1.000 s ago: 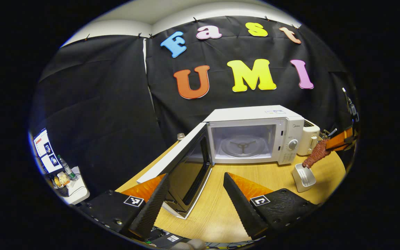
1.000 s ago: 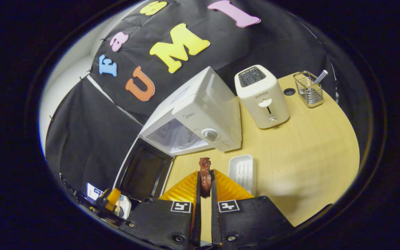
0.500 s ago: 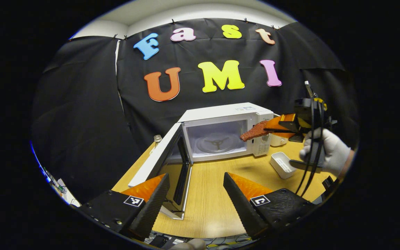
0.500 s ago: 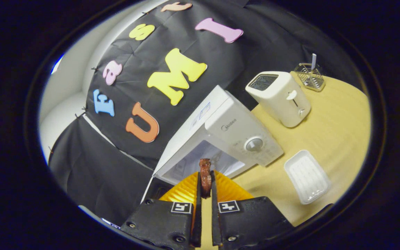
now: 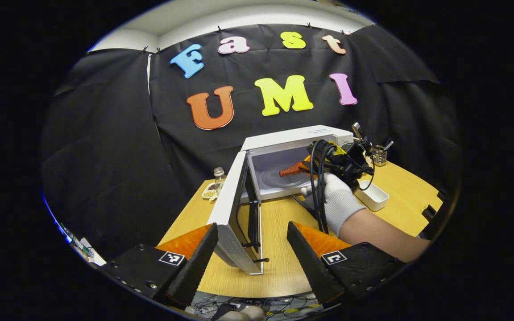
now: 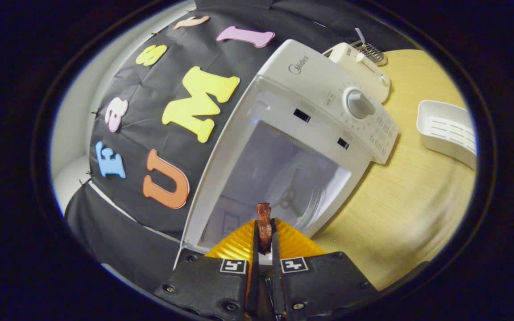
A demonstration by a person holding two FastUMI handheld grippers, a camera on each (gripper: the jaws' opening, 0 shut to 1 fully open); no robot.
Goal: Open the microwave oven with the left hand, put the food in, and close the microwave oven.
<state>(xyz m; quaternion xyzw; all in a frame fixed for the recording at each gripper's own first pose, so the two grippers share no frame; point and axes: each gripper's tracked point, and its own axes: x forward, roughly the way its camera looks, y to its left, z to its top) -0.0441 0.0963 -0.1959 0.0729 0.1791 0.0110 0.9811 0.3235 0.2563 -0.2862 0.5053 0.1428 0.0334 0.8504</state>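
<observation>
Since half a second ago: right gripper [image 5: 304, 168] carried from beside the control panel to the mouth of the microwave [image 5: 299, 141], food strip [image 5: 290, 170] now poking into the cavity; left gripper view swung so the door [image 5: 232, 218] reads edge-on.

Largest first. Wooden table [image 5: 279, 263] under everything. Microwave at the back, cavity open, glass turntable [image 6: 301, 191] bare. Door swung fully out toward the left gripper [image 5: 252, 249], which hangs back near the door's free edge, jaws spread wide, holding nothing. Toaster [image 6: 359, 67] behind the microwave, wire rack [image 5: 378, 155] further back. White tray [image 6: 446, 131] empty on the table to the microwave's right. Gloved hand [image 5: 335, 200] driving the right gripper [image 6: 263, 238], jaws nearly together, pinching the reddish-brown food strip [image 6: 263, 225] at its tail so most of it sticks out forward.

Step judged: insertion, about midway; release and door closing not yet done.

Risks: strip held by one end only, so could droop or slip out short of the turntable and land on the cavity lip or the table. Cables trailing from the right gripper near the opening, could snag on the frame. Door closing too soon would catch hand or cables.
</observation>
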